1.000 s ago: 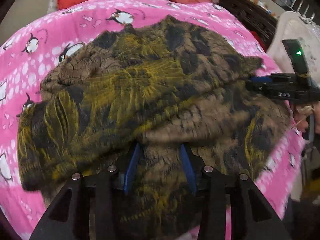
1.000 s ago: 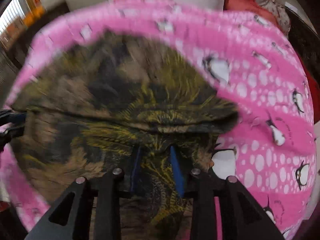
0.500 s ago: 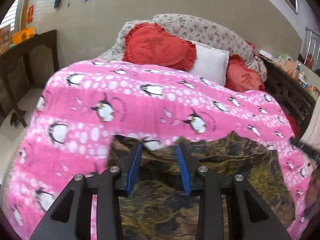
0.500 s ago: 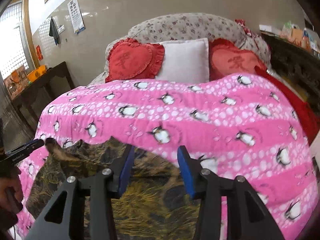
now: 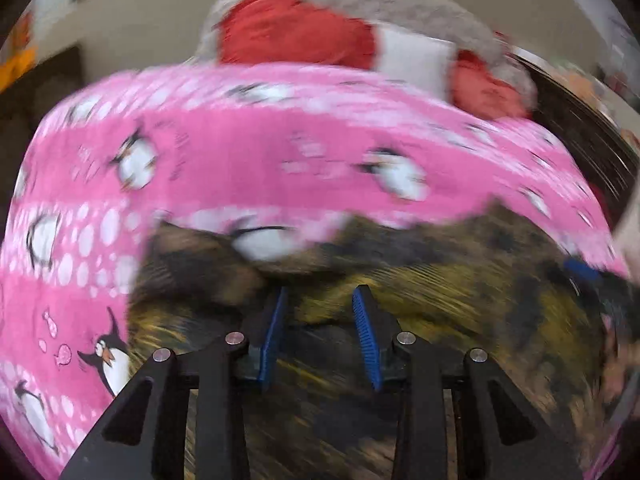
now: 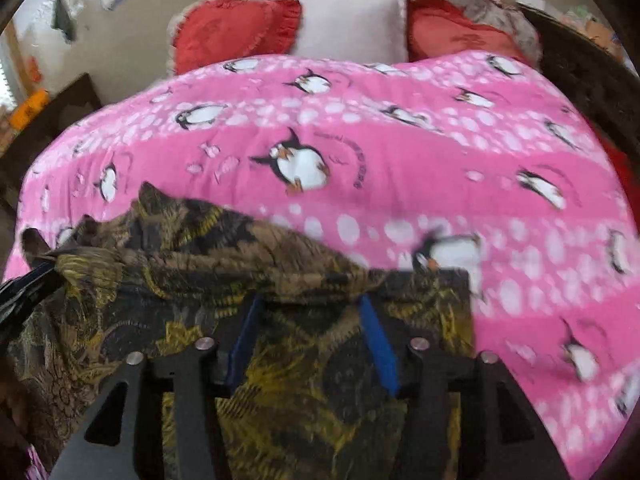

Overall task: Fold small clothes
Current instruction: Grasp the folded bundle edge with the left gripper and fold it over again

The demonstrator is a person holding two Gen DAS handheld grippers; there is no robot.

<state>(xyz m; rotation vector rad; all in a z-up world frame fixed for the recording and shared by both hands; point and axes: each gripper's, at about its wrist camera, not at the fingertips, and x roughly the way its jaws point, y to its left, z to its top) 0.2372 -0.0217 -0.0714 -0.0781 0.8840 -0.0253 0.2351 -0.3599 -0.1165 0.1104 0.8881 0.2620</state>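
On the near part of the bed lies the garment (image 6: 248,320). Left gripper (image 5: 320,312) is nearly closed, pinching a bunched edge; right gripper (image 6: 308,320) is opening with cloth slack between its fingers. Let go unevenly, the fold could skew or slide on the soft pink blanket (image 6: 400,148). Red cushions (image 6: 236,32) and a pillow (image 6: 352,24) sit beyond.

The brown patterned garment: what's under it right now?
The brown patterned garment lies on the pink penguin blanket, which shows beyond it and to its right. Whatever is directly beneath the cloth is covered.
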